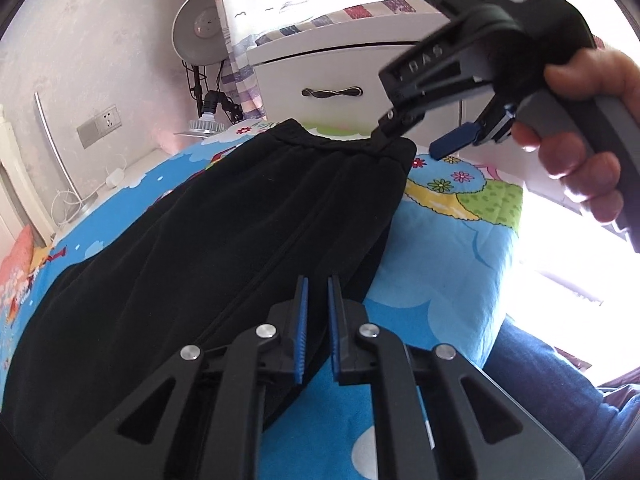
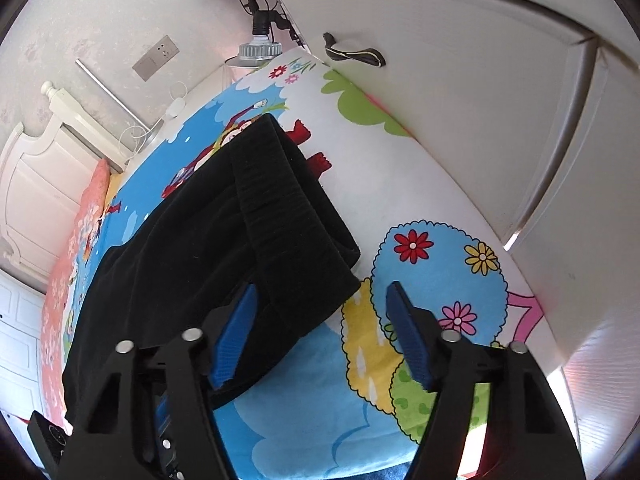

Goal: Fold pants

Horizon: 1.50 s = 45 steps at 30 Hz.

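Observation:
Black pants (image 1: 224, 240) lie flat on a cartoon-print bed sheet (image 1: 452, 248), waistband at the far end. In the left wrist view my left gripper (image 1: 318, 292) hovers over the pants' near right edge, its blue pads a narrow gap apart with nothing between them. My right gripper (image 1: 412, 138) is at the waistband's right corner, one blue finger (image 1: 452, 142) sticking out to the side. In the right wrist view my right gripper (image 2: 320, 296) is wide open, with the waistband corner (image 2: 320, 280) of the pants (image 2: 192, 264) lying between its fingers.
A white cabinet (image 1: 344, 76) with a drawer handle stands just beyond the bed. A desk lamp (image 1: 200, 32), cables and a wall socket (image 1: 100, 126) are at the far left. A pink pillow (image 2: 76, 264) and a white headboard (image 2: 36, 184) lie to the left. My denim-clad leg (image 1: 560, 392) is at the right.

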### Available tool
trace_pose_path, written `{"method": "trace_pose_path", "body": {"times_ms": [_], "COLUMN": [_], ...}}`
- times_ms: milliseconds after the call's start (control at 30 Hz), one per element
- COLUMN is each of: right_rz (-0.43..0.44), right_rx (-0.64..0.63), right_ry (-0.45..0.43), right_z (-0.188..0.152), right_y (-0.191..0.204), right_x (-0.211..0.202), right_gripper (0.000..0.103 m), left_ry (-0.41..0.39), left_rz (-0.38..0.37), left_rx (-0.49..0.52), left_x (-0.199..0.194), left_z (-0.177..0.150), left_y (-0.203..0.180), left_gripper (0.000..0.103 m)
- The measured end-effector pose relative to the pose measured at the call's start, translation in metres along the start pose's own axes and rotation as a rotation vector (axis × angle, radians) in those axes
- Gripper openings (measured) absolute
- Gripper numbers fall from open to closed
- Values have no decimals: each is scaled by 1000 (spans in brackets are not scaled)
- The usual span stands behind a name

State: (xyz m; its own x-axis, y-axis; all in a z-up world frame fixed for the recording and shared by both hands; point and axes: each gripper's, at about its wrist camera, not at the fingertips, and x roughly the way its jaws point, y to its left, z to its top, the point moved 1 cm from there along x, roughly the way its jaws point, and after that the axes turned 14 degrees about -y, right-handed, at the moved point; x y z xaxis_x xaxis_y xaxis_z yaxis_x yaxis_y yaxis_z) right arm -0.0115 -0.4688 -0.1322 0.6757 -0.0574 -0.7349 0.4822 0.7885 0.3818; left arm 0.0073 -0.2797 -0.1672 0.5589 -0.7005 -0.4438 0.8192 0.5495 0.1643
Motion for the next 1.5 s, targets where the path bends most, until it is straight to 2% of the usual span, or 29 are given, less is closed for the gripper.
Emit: {"method": "trace_pose_path", "body": {"times_ms": [67, 167, 233, 333, 500, 567, 600, 733, 767, 833, 1000, 1133, 1233, 1367, 1500], "right_rz": [2, -3, -12, -6, 16, 24, 29, 36, 37, 42, 46, 81, 112, 64, -25], "right_rx": [5, -33, -71, -94, -95, -77, -68, -73, -76, -77, -100, -145, -205, -213, -225], "right_ry": [0, -14, -27, -25, -31, -25, -23, -29, -33, -36, -39, -77, -121, -77, -55], "right_z": [1, 5, 8, 10, 11, 12, 13, 15, 16, 18, 26, 46, 60, 53, 38], "right_y": [0, 5, 10, 11, 9, 7, 6, 8, 9, 10, 18, 41, 65, 59, 39], "right_x": [6, 7, 6, 8, 5, 5, 5, 1, 0, -2, -1, -10, -20, 2, 11], "right_gripper": [46, 36, 23, 17, 14, 14, 14, 11, 11, 10, 10, 9, 9, 9, 9], "left_ry": [-1, 0, 0, 5, 6, 3, 0, 11, 16, 28, 37, -8, -60, -22, 22], "left_rz": [-4, -7, -5, -4, 3, 8, 13, 35, 52, 69, 66, 81, 132, 86, 55], "left_rx": [-5, 4, 14, 21, 50, 90, 114, 229, 261, 254, 268, 236, 239, 212, 268], "left_x": [0, 0, 0, 1, 1, 1, 0, 3, 6, 9, 13, 4, -1, 12, 22], "left_z": [-1, -1, -1, -2, -3, -3, -3, -7, -9, -9, -4, 19, 39, 28, 12], "left_y": [0, -2, -3, -4, -8, -13, -17, -32, -35, -33, -32, -19, -9, -12, -33], "left_gripper": [9, 9, 8, 8, 9, 19, 29, 30, 30, 19, 13, 8, 5, 5, 5]}}
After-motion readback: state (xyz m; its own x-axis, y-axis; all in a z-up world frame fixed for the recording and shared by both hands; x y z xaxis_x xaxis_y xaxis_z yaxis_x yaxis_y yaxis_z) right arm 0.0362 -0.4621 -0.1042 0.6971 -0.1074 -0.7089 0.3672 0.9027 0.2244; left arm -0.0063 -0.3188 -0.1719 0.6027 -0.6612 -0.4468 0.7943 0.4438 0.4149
